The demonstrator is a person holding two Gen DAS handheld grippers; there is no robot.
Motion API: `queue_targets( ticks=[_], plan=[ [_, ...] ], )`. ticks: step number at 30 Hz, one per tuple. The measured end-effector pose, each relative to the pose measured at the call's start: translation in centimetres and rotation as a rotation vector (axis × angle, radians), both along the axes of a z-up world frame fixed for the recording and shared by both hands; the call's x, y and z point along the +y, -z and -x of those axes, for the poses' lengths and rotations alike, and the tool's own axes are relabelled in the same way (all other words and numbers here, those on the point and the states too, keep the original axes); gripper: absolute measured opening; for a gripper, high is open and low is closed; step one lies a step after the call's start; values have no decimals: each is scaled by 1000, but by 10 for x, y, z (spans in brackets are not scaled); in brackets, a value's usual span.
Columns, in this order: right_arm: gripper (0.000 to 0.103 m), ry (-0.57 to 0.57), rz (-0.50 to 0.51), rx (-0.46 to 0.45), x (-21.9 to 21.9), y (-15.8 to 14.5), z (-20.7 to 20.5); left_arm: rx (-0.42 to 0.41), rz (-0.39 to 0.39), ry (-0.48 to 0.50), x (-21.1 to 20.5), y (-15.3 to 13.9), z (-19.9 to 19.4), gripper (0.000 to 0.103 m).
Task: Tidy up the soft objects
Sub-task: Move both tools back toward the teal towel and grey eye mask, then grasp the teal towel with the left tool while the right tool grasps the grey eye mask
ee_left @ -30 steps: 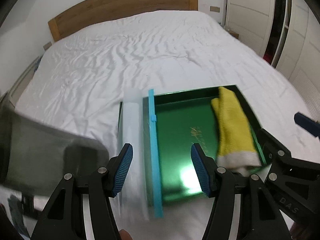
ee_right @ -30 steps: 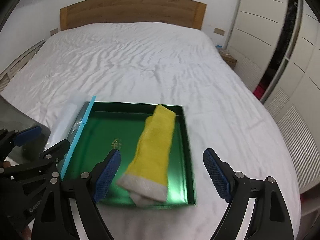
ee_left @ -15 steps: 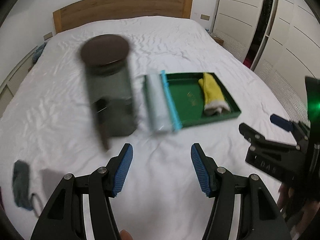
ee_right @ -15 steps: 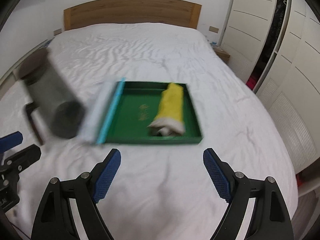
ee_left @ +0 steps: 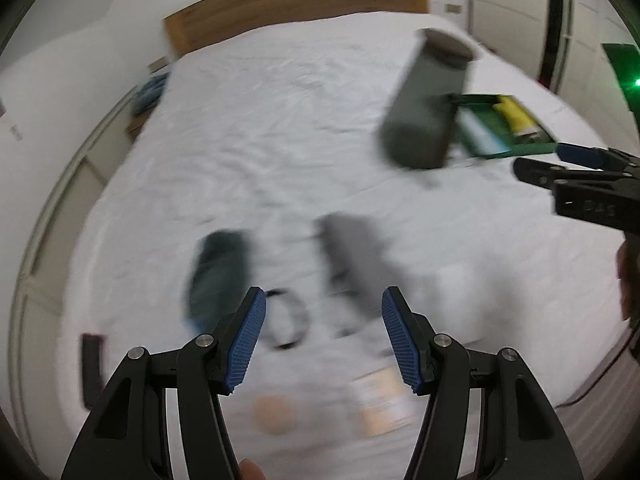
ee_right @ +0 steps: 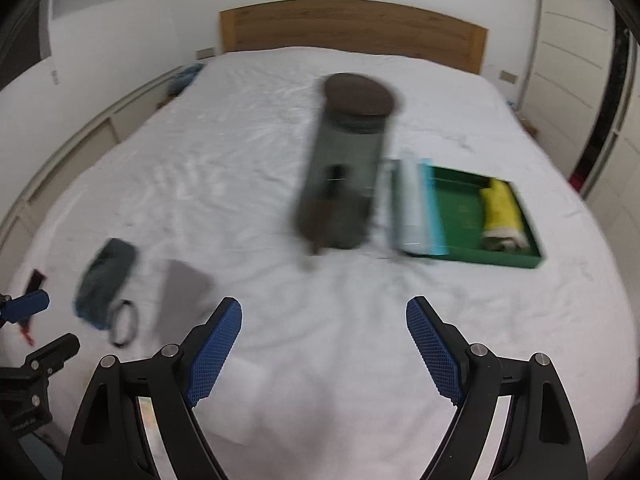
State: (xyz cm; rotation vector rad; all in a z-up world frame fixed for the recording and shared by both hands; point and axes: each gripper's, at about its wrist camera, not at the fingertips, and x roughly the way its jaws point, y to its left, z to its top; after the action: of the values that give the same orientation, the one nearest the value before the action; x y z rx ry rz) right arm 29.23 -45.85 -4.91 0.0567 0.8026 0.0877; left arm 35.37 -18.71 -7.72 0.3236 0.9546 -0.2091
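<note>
Your white bed (ee_right: 248,168) fills nearly the whole of both views, its wooden headboard (ee_right: 352,32) running along the top of the frame. In the right wrist view a tall dark grey canister (ee_right: 344,168) with a brown lid stands just above centre, blurred. Touching or just beside its right side lies a clear pouch with a light blue edge strip (ee_right: 420,208), propped along the left rim of a green tray (ee_right: 460,208) at centre right. A rolled yellow sock (ee_right: 502,208) with a pale cuff lies inside the tray against its right wall. In the left wrist view the same tray (ee_left: 480,118) and sock (ee_left: 514,114) sit at the upper right, partly behind the canister (ee_left: 428,100).

At the left of the right wrist view a dark teal soft bundle (ee_right: 106,280) lies on the sheet, with a grey cloth (ee_right: 182,284) just to its right and a small dark ring (ee_right: 124,322) at its lower end. The left wrist view shows the bundle (ee_left: 218,272), the cloth (ee_left: 354,260) and the ring (ee_left: 286,318) just ahead of your fingers, all smeared by blur.

Your left gripper (ee_left: 322,340) is spread wide with nothing between its blue pads (ee_left: 248,340). Your right gripper (ee_right: 324,352) is likewise wide apart and holds nothing, above bare sheet.
</note>
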Motion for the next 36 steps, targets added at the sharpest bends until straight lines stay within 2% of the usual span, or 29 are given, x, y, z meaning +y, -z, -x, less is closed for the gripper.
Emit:
queue_targets(
  ticks=[5, 11, 18, 26, 30, 33, 36],
  plan=[
    [85, -35, -57, 33, 58, 15, -17, -23, -27, -53, 65, 17, -23, 55],
    [85, -36, -49, 100, 106, 42, -46, 25, 56, -48, 109, 53, -63, 55],
    [85, -23, -32, 171, 136, 76, -90, 91, 99, 21, 100, 90, -106, 55],
    [83, -52, -10, 264, 154, 126, -139, 181, 28, 24, 92, 137, -143, 55],
    [75, -58, -9, 312, 156, 150, -160, 188, 4, 24, 93, 150, -151, 55],
    [55, -57, -2, 326, 156, 157, -165, 186, -5, 23, 92, 157, -153, 55],
    [45, -68, 17, 322, 157, 162, -168, 163, -27, 32, 90, 160, -153, 54]
  ],
)
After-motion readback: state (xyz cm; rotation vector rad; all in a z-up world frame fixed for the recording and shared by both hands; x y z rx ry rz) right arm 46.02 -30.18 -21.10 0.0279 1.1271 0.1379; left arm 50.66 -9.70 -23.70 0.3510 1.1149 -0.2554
